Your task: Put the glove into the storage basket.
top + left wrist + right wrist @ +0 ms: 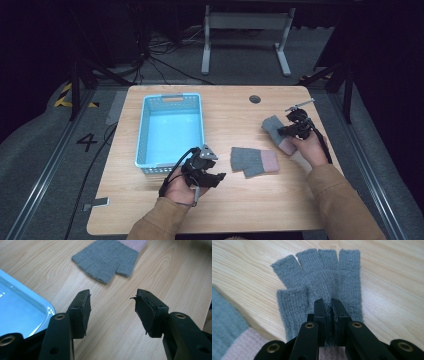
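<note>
1. My right gripper [329, 307] is clenched on the grey knitted fingerless glove with a pink cuff [322, 285], pinching its palm at the table's right side
2. My left gripper [112, 312] hangs released, short of the second matching glove [107, 260]
3. Next, I judge: lift and carry it leftward into the light blue plastic basket [170, 127]

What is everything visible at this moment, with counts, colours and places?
Grey knitted fingerless gloves with pink cuffs: 2; one flat at table centre, one at the right, pinched by the right gripper.
Light blue perforated plastic basket: 1, left half of table, nothing in it.
Light wooden table: 1, with a dark round cable hole near its far edge.
Left gripper: black, jaws apart over bare wood near the basket.
Right gripper: black, jaws closed on the glove.
Sleeves: 2, tan.
</note>
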